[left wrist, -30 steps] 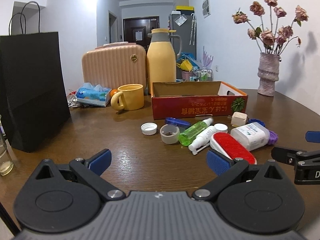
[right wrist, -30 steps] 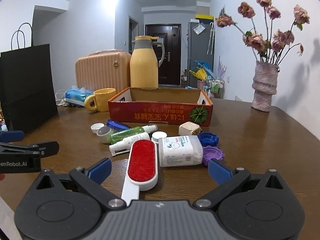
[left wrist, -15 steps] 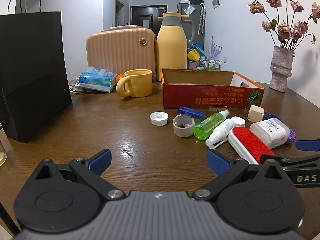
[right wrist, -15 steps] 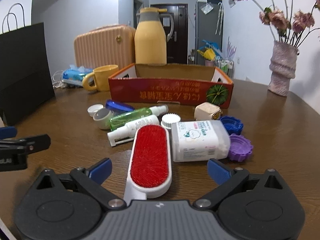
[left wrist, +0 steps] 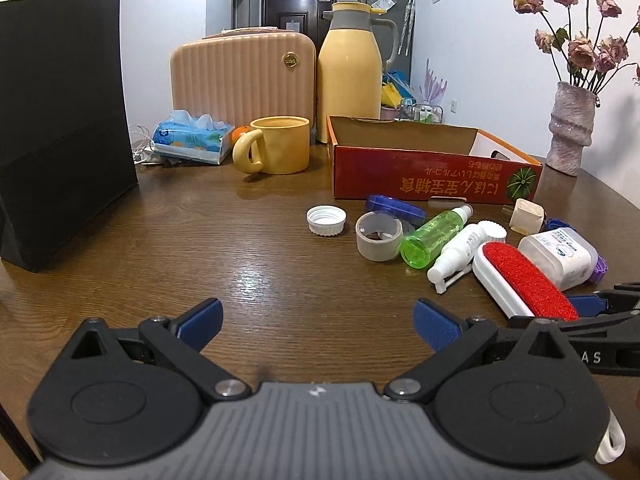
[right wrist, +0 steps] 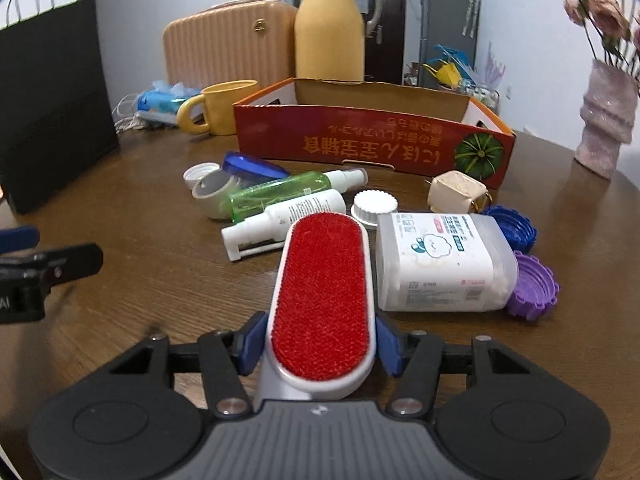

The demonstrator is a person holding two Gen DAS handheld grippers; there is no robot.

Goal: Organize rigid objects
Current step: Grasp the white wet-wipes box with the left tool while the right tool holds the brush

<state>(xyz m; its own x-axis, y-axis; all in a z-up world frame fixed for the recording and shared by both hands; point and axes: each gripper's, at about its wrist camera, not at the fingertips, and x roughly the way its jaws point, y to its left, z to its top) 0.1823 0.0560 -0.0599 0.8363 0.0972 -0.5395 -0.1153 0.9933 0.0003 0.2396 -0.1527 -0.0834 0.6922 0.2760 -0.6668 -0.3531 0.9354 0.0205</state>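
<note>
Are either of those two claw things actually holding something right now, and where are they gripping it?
The right gripper has just closed on the red lint brush, pads on both sides of its near end. The left gripper is open, holding nothing.

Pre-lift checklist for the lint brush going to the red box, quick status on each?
1. Right gripper on the lint brush: jaws have just been closing, blue pads sit against both white sides. ok.
2. Grip position: at the brush head's near end, most of its length sticks out ahead. cannot tell if it will hold level.
3. White jar lies close beside the brush: may get nudged. not ok.
4. Red box open on top, visible part of the inside free. ok.
5. Left gripper open, holds nothing, off to the side. ok.
</note>
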